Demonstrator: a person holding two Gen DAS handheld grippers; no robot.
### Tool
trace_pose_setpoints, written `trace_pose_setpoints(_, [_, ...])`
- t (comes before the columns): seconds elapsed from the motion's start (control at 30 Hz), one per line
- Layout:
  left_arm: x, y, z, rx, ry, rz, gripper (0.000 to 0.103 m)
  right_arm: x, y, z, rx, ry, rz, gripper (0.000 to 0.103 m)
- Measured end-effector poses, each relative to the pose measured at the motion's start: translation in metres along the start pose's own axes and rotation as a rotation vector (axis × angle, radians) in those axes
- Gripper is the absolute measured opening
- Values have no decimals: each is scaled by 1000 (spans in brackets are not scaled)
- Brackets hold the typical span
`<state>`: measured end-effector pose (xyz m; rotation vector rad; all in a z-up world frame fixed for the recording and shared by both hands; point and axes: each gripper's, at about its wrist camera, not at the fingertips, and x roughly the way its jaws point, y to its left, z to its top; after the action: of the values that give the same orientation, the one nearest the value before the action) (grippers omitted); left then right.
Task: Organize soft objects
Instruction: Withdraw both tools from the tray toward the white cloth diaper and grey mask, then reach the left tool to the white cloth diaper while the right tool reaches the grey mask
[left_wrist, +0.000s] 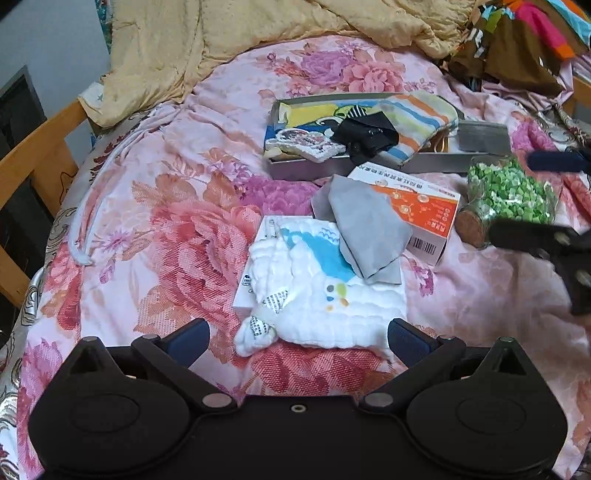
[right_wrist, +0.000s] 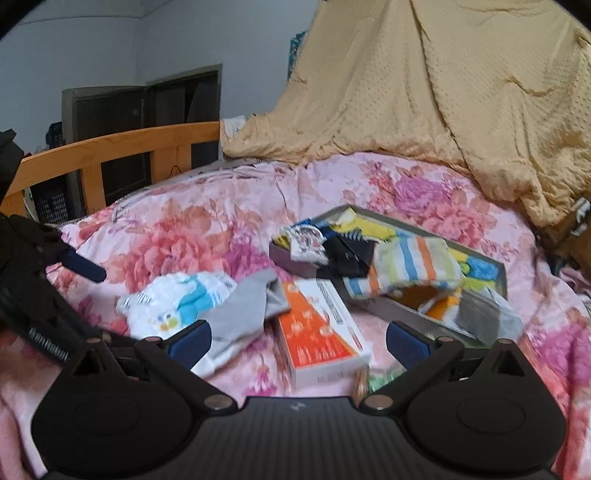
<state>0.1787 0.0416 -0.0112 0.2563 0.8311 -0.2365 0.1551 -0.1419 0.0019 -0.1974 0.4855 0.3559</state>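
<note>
A white quilted muslin cloth with a blue patch and small coloured dots lies crumpled on the pink floral bedspread, partly covering a flat white carton beneath its left edge. The left gripper hangs just short of this cloth with its jaws spread wide, one blue-padded finger to either side of the cloth's near edge, neither touching it and nothing held between them.

A plain grey cloth overlaps the far right corner of the white cloth and drapes onto an orange-and-white printed cardboard box lying flat beside it. Beyond these stands a shallow grey rectangular tray, holding a pastel-striped towel, a black fabric item, a yellow cloth and a small patterned white piece that hangs over its near wall.

To the right of the box lies a clear jar of green pieces with a cork stopper, tipped on its side. The right gripper, seen in its own view, is above the orange box, its jaws likewise wide apart and empty; the same view shows the white cloth, grey cloth and tray, somewhat blurred.

A tan quilted blanket is heaped at the far side of the bed, multicoloured garments are piled at the far right, and a wooden bed rail bounds the left side.
</note>
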Motion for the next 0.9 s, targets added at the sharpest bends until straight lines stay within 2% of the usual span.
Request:
trace_pose_setpoints(0.13, [8, -7, -1, 43, 0, 4, 102, 21, 1, 0, 4, -23, 67, 103])
trace_pose_setpoints(0.27, [16, -17, -3, 91, 2, -4, 102, 39, 11, 1, -61, -20, 91, 101])
trace_pose_setpoints(0.37, [17, -24, -4, 145, -17, 6, 101, 54, 15, 1, -77, -7, 101, 96])
trace_pose_setpoints(0.53, [19, -31, -5, 188, -37, 4, 98, 72, 17, 0, -69, 15, 144, 84])
trace_pose_setpoints(0.67, [23, -37, -3, 214, -61, 14, 96, 80, 23, 2, -86, 23, 176, 79])
trace_pose_setpoints(0.77, [27, -40, -3, 238, -66, 20, 95, 85, 26, 2, -95, 38, 183, 71])
trace_pose_setpoints(0.9, [28, -42, -4, 256, -70, 24, 92, 89, 28, 0, -98, 63, 173, 55])
